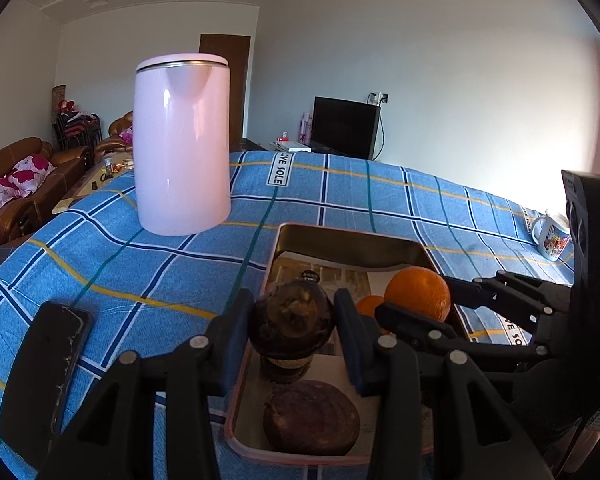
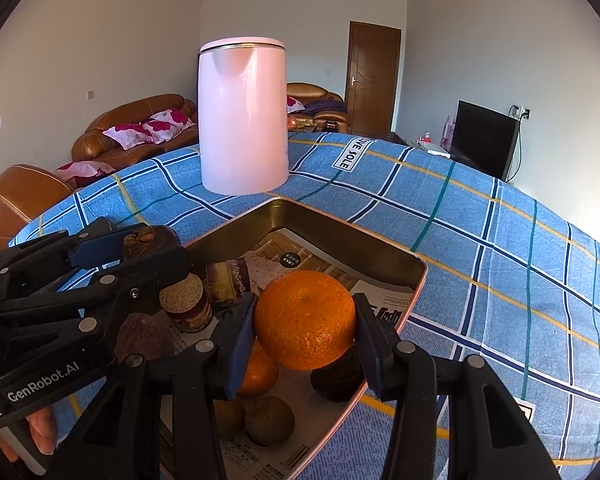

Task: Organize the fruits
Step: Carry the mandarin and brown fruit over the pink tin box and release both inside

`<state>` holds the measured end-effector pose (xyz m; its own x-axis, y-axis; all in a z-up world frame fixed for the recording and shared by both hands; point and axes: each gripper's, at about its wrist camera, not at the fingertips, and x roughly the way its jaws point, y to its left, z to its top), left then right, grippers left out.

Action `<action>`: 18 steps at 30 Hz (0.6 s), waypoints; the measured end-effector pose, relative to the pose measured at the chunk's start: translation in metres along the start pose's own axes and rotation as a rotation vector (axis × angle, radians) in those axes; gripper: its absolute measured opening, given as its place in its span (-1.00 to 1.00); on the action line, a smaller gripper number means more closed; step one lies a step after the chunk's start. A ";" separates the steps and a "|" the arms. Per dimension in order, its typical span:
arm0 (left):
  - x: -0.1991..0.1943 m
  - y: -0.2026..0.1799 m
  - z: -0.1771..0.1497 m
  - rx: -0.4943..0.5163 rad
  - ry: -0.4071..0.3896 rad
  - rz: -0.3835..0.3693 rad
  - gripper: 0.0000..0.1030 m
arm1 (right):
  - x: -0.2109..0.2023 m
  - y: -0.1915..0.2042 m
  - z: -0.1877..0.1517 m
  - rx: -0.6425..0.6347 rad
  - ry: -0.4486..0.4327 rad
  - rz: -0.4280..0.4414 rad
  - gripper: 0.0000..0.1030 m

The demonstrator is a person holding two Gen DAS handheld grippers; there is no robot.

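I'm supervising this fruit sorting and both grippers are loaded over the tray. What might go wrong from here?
1. The right gripper pinches the round orange only at its sides, so it might roll out and land on the fruit below.
2. The left gripper with its dark fruit sits close beside the right one; they may bump.
3. The pink kettle stands just beyond the tray; a wide swing could hit it.

Kettle (image 2: 243, 120) blocks beyond tray (image 2: 380, 248); bare cloth (image 2: 500, 248) right gives passage
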<state>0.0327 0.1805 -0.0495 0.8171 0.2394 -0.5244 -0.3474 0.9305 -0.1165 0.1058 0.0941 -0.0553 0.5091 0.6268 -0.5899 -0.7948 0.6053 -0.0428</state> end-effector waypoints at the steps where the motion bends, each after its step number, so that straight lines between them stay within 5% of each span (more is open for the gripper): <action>1: 0.000 0.000 0.000 0.001 0.003 0.002 -0.16 | 0.001 0.001 0.000 -0.004 0.008 0.001 -0.06; 14: 0.002 -0.002 -0.002 0.007 0.023 0.000 -0.12 | 0.002 0.007 -0.003 -0.035 0.034 0.001 0.12; 18: -0.004 -0.001 -0.002 -0.003 0.003 0.010 0.27 | -0.002 0.005 -0.005 -0.027 0.020 0.001 0.19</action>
<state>0.0292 0.1778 -0.0495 0.8125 0.2479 -0.5277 -0.3569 0.9272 -0.1140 0.0994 0.0934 -0.0579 0.5017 0.6171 -0.6063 -0.8041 0.5911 -0.0637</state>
